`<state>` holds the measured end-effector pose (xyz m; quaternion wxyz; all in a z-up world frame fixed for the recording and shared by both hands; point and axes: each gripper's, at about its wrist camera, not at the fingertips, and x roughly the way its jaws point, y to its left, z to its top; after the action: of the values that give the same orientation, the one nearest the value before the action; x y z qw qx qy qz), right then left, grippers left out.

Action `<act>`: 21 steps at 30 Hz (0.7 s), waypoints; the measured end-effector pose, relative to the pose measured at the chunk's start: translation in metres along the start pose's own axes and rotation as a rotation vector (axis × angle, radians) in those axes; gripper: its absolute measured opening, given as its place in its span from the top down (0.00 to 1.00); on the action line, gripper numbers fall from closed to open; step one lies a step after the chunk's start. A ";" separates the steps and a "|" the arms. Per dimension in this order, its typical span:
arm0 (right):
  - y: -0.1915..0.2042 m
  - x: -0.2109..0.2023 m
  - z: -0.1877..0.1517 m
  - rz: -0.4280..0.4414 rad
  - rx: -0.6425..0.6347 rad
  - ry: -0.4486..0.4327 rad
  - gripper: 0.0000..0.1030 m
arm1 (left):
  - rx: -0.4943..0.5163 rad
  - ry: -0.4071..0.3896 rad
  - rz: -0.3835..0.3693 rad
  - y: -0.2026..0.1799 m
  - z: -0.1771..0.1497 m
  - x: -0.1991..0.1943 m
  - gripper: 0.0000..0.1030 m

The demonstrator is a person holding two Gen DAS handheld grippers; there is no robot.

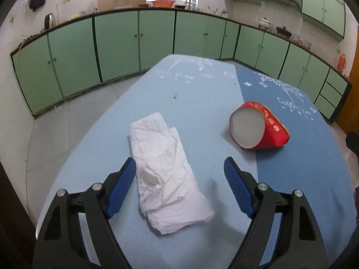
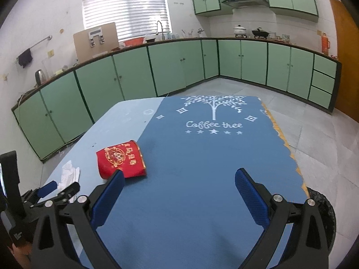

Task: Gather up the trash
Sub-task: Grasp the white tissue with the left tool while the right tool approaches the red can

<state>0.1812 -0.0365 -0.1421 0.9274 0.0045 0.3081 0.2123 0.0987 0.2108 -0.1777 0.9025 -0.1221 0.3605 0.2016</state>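
Two open grippers over a blue table with trash on it.
Crumpled white paper tissue (image 1: pixel 167 174) lies on the light blue table mat (image 1: pixel 190 103), between the wide-apart blue pads of the left gripper (image 1: pixel 180 164), untouched. Crushed red paper cup (image 1: pixel 258 127) lies on its side to the right, at the darker blue mat's edge. Right gripper (image 2: pixel 179 177) hangs wide open, empty, over the dark blue "Coffee tree" mat (image 2: pixel 202 157).

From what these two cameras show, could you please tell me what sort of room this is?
Most likely a home kitchen. Green cupboards run under a long counter, a range hood hangs on the far wall with pots below it, and a tap stands beneath the window.
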 end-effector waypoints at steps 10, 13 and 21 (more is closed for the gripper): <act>0.022 0.038 0.008 0.068 -0.071 0.052 0.09 | -0.015 0.016 0.003 0.007 -0.001 0.011 0.85; 0.025 0.051 0.009 0.097 -0.076 0.077 0.13 | -0.008 0.020 -0.005 0.005 0.004 0.013 0.94; 0.034 0.080 0.010 0.165 -0.117 0.133 0.24 | -0.019 -0.032 -0.023 0.001 0.028 0.011 0.95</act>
<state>0.2311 0.0274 -0.1746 0.8830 -0.0386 0.3545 0.3053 0.1225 0.2247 -0.1650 0.9092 -0.1315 0.3427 0.1967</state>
